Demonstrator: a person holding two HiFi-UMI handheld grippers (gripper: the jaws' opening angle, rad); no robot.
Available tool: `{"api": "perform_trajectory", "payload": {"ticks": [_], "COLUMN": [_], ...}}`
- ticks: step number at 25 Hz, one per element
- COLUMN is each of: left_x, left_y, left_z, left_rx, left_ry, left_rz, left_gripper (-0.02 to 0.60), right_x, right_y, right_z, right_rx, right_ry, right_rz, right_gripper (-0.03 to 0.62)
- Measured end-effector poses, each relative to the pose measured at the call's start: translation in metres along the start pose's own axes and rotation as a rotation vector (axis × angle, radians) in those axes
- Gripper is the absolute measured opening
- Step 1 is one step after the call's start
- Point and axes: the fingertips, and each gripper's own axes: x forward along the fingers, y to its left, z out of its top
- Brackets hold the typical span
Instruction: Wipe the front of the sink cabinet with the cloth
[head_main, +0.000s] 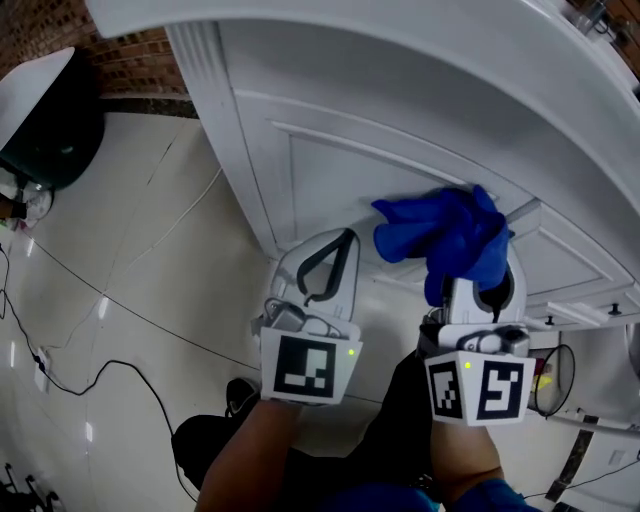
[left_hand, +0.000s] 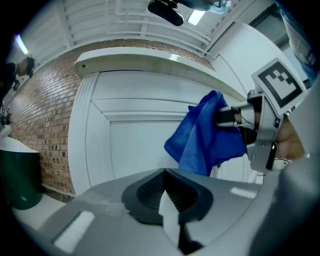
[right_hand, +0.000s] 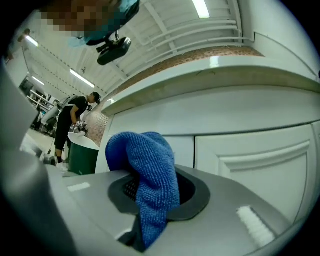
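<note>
A dark green bin (head_main: 45, 130) with a white liner stands at far left against a red brick wall (head_main: 130, 60). Black cables (head_main: 110, 365) trail across the glossy pale floor tiles (head_main: 120, 250) beside it.

The white sink cabinet (head_main: 330, 170) fills the centre, its panelled doors set under the curved rim of the bench top (head_main: 350, 30).

The left tongs (head_main: 345, 236) hover just in front of the left-hand door. Their jaws are closed tip to tip with nothing between them.

To their right, the right tongs (head_main: 468, 292) are clamped on a blue microfibre cloth (head_main: 445, 235). The cloth bunches out ahead of the jaws at the cabinet front, over the moulding where the door panels meet. No view settles whether it touches the paint.

The only print in sight is the black-and-white square markers on the left cube (head_main: 305, 368) and the right cube (head_main: 480, 388), each cube with a small green light. A further panelled door (head_main: 570, 260) runs on to the right.

The right gripper view takes in the wider room: strip lights (right_hand: 200, 7) on a white slatted ceiling, and a person in dark clothes (right_hand: 70, 125) bent over beside a second green bin (right_hand: 82, 152) in the background.
</note>
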Motion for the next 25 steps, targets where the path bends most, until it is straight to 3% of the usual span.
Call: {"api": "perform_trajectory", "payload": {"ticks": [6,13,25], "left_x": [0.003,0.005,0.012], "left_y": [-0.003,-0.009,-0.020], "left_z": [-0.012,-0.025,-0.081], "left_rx": [-0.001,-0.003,-0.025], "left_ry": [0.032,0.059,0.222], "left_rz": [-0.004,-0.025,-0.109], "left_gripper": [0.005,0.005,0.005], "right_x": [-0.007,-0.011,-0.021], "right_y": [0.017,0.021,0.035], "right_z": [-0.056,-0.143,-0.293], "right_rx": [-0.011,-0.011,-0.046], "right_ry": [0.123,0.299,0.569], "right_rz": [0.030,0.001,-0.006], "right_gripper": [0.075,0.075,0.075]}}
